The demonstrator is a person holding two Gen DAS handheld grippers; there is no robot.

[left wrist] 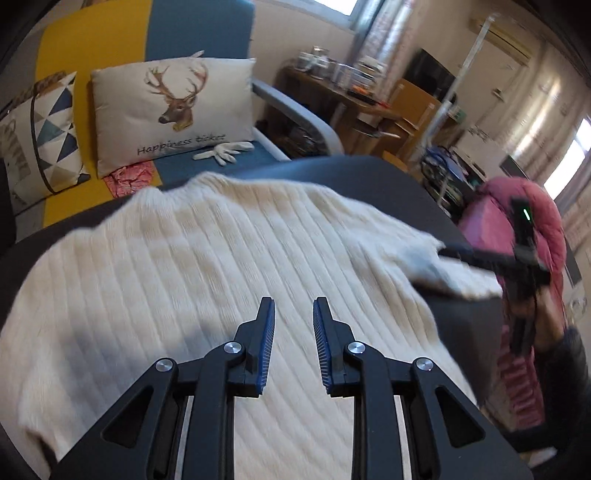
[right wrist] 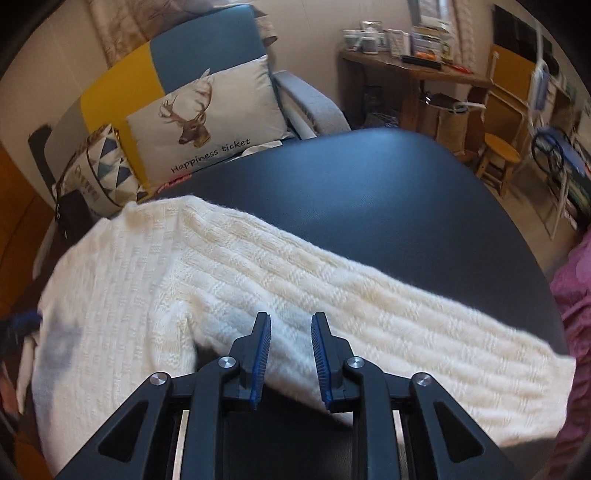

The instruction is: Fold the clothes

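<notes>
We have a cream knitted sweater (left wrist: 207, 266) spread over a dark table (right wrist: 369, 192), and the folding looks barely begun: the body lies flat and ribbed, and one sleeve (right wrist: 369, 306) stretches out to the right across the bare tabletop, not yet brought in over the body. We judge the sleeves and the body folds are all still to do.

Our left gripper (left wrist: 293, 314) hangs above the middle of the body with its jaws narrowly apart and nothing between them. Our right gripper (right wrist: 290, 325) hovers over the near part of the sleeve, jaws likewise narrowly parted and empty.

Beyond the far edge of the table stands a blue and yellow sofa (left wrist: 192, 33) with a deer cushion (left wrist: 173, 110) and a triangle-patterned cushion (left wrist: 48, 133). Far right we see a cluttered wooden desk (right wrist: 413, 70), and a pink padded jacket (left wrist: 524, 229) at the right.
</notes>
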